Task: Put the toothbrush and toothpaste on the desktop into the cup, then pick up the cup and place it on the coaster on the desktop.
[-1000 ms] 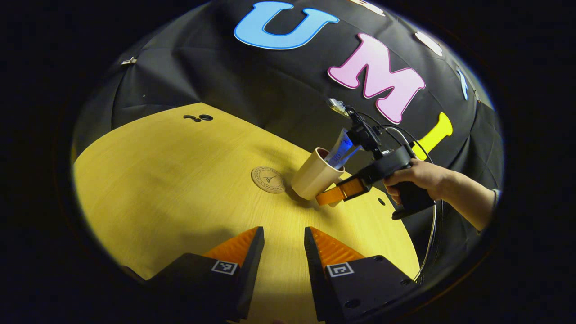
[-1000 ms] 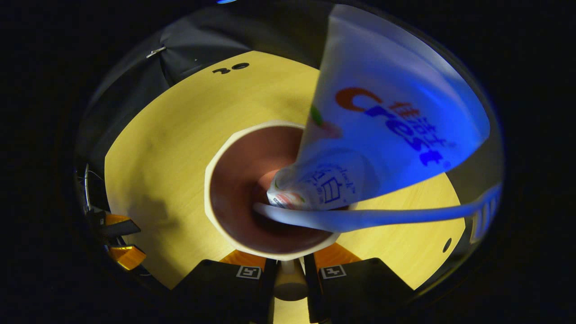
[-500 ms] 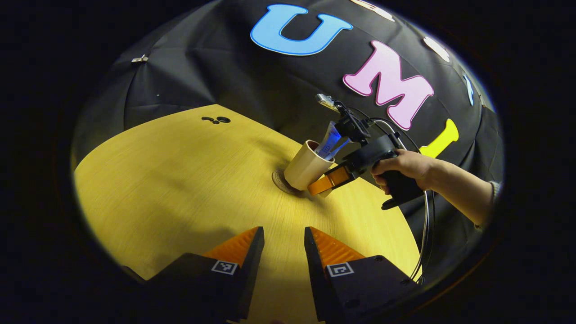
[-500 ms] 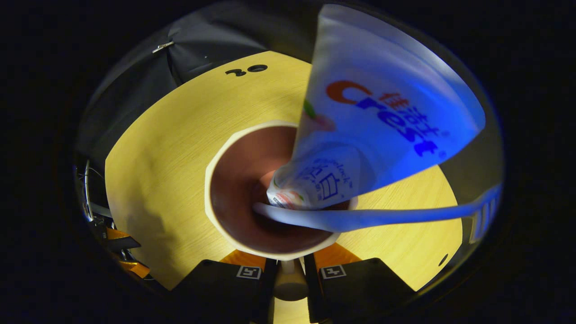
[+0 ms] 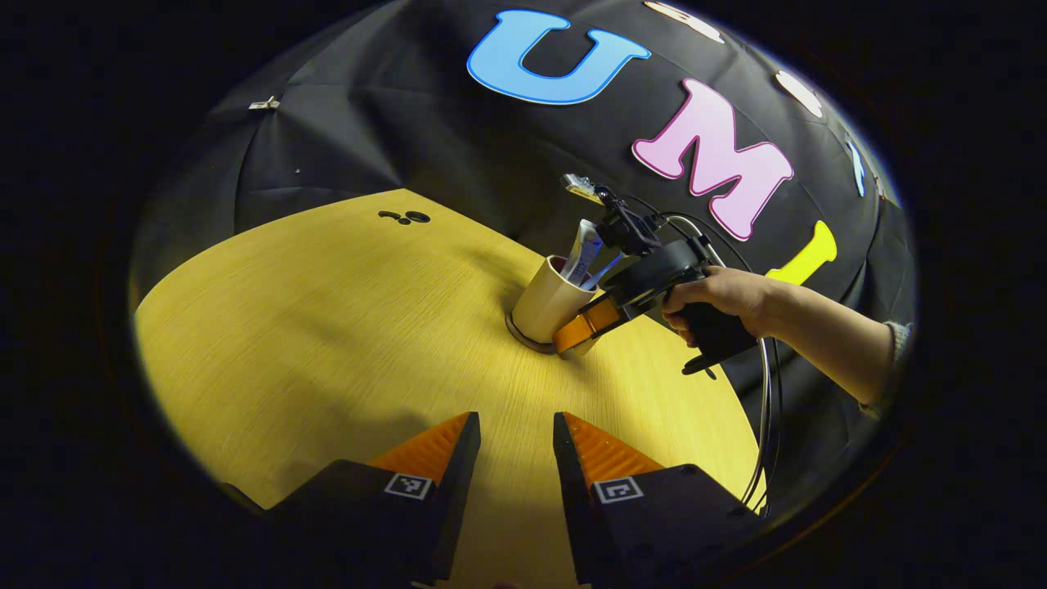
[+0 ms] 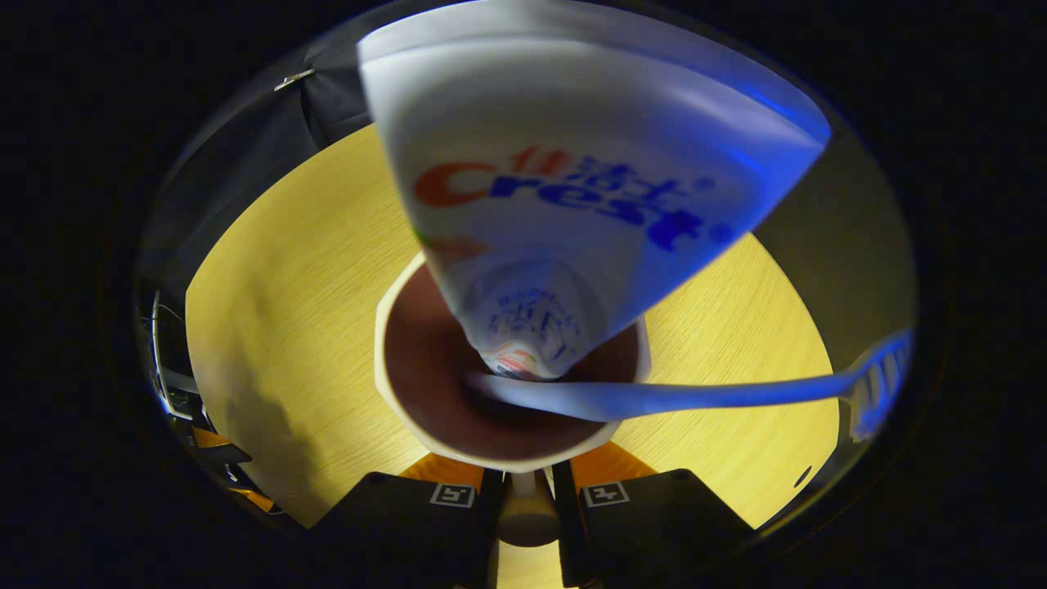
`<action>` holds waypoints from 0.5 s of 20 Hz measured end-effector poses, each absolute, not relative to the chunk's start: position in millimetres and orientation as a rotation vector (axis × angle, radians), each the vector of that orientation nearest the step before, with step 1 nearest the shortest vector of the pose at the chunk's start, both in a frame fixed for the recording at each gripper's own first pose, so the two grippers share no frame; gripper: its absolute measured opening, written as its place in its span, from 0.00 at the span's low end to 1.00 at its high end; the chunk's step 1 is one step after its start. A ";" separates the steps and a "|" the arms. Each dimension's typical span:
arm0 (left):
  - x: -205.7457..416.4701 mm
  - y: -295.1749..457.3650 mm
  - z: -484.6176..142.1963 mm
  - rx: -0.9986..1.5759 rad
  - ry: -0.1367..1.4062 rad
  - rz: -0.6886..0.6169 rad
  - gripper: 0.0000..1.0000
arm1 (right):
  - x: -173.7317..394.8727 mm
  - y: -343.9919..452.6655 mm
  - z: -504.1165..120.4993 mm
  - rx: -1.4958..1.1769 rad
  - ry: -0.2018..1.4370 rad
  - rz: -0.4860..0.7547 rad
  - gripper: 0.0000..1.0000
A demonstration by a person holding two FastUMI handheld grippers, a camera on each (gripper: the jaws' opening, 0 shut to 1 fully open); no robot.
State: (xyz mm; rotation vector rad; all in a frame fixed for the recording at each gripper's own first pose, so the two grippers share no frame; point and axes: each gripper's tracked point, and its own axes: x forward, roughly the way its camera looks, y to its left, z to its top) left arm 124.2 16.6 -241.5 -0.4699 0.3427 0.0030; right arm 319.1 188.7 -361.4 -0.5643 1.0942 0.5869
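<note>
— Right gripper (image 6: 523, 483) first: what is it doing?
— Both fingers are pinched on the handle of the beige cup (image 6: 425, 425), which pokes down between them in the right gripper view. In the left gripper view the same gripper (image 5: 582, 327) sits against the cup's (image 5: 546, 301) near side, a hand (image 5: 724, 298) wrapped round its grip.
— What is inside the cup?
— The toothpaste tube (image 6: 572, 180), cap end down, and the toothbrush (image 6: 654, 397), handle in the cup and bristle head sticking out to the right over the rim.
— And the coaster?
— A dark edge of the coaster (image 5: 519, 336) shows under the cup's base on the yellow wooden desktop (image 5: 311, 327). I cannot tell whether the cup rests fully on it.
— Left gripper?
— The left gripper (image 5: 514, 450) hangs over the near desktop, well apart from the cup, its fingers a narrow gap apart with nothing between them.
</note>
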 end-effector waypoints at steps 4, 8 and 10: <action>119.4 18.5 -242.3 -0.477 0.345 0.011 0.57 | 322.4 186.9 -359.2 -0.557 1.085 0.572 0.34; 117.4 18.6 -240.9 -0.484 0.343 0.018 0.58 | 325.9 183.5 -355.9 -0.562 1.069 0.569 0.46; 115.4 18.3 -239.1 -0.481 0.344 0.017 0.57 | 325.6 182.7 -349.4 -0.552 1.057 0.566 0.57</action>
